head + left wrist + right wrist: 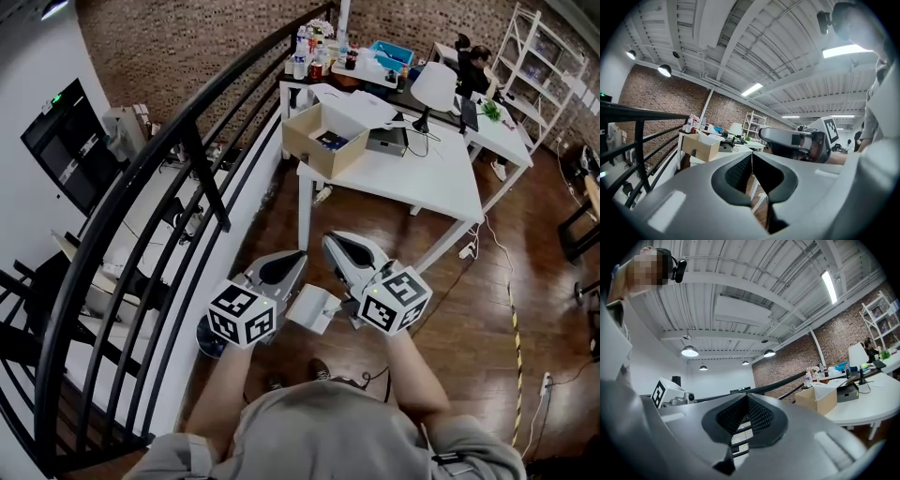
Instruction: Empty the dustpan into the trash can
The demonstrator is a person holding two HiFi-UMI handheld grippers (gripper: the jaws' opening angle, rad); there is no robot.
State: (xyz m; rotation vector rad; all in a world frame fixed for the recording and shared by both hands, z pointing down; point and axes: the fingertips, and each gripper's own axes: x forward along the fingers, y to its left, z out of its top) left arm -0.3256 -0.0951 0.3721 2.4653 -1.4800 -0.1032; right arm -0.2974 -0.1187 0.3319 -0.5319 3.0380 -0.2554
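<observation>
No dustpan or trash can shows in any view. I hold both grippers level in front of my body, side by side, beside a black railing. My left gripper (292,258) is shut, its jaws meeting at the tip with nothing between them (751,157). My right gripper (333,242) is shut too and holds nothing (746,397). Each gripper appears in the other's view, marker cube included. A small white flat object (314,309) lies on the wooden floor below and between the grippers; I cannot tell what it is.
The black railing (187,141) runs along my left. Ahead stands a white table (412,178) carrying an open cardboard box (323,139) and a white lamp (433,84). A person (473,66) sits at a far desk. A striped strip (514,319) crosses the floor at right.
</observation>
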